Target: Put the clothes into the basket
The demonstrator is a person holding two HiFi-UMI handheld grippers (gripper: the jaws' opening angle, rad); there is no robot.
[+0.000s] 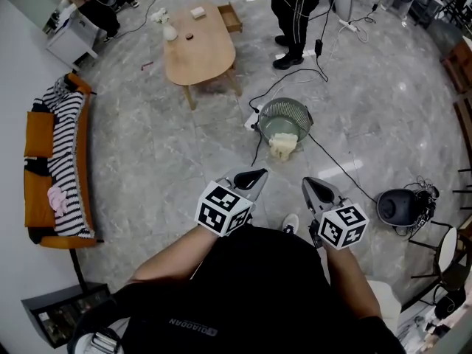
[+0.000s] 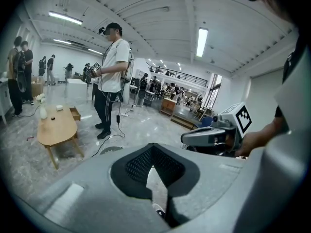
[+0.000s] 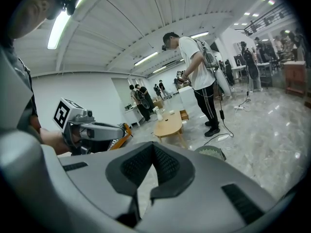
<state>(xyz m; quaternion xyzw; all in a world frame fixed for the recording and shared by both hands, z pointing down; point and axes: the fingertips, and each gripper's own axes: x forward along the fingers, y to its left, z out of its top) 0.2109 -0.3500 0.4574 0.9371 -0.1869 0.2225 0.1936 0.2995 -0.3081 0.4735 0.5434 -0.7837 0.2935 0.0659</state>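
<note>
Grey veined stone flooring is filling the head view. Near the centre a round wire-mesh basket (image 1: 286,113) is standing, with a pale cream garment (image 1: 282,145) hanging over its near rim, partly outside. More clothes are lying well apart from it at the far left on an orange sofa (image 1: 37,135): a black-and-white striped garment (image 1: 66,120) draped along the seat, and a small pink piece (image 1: 57,198) lower down. An oval wooden table (image 1: 199,46) is standing in the upper middle.

At the bottom centre the person is holding the left gripper (image 1: 254,174) and right gripper (image 1: 310,184) side by side. Both sets of jaws are pressing together with nothing between them.

A pickup is probably coming next. It would go best with the jaws opening wide before reaching the soft cloth, pinching a thick fold rather than an edge, lifting it clear of the floor, and releasing only over the basket's opening.
</note>
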